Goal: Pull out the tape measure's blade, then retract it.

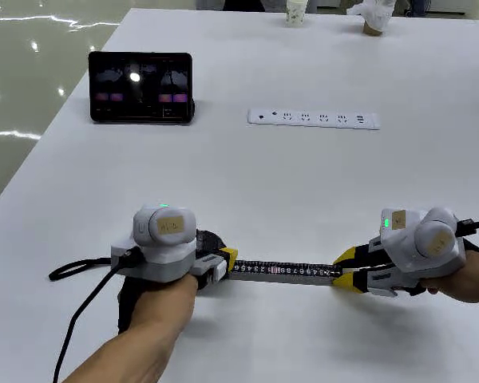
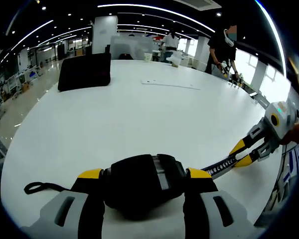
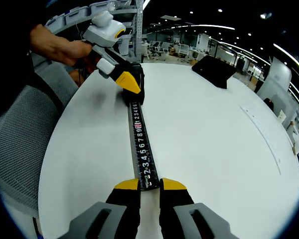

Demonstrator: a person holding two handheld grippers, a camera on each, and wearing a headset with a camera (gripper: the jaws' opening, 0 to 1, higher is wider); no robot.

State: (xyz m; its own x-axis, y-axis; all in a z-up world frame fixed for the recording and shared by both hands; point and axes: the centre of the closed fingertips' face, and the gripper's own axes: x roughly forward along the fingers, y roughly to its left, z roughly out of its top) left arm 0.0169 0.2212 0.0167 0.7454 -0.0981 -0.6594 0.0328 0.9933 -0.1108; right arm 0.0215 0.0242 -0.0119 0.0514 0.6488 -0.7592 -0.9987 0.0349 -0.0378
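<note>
Open-plan office, rows of desks (image 3: 162,47), ceiling light strips (image 2: 154,7), white table (image 1: 303,199)

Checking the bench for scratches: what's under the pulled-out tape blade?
Bare white table lies under the tape blade; whether they touch is unclear. The blade's end is covered by the right hand-held gripper, its root by the case in the left hand-held gripper.

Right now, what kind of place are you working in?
It looks like a big open office or lab hall. A long white table holds a tablet and a power strip, and long rows of ceiling lights stretch far behind it.
</note>
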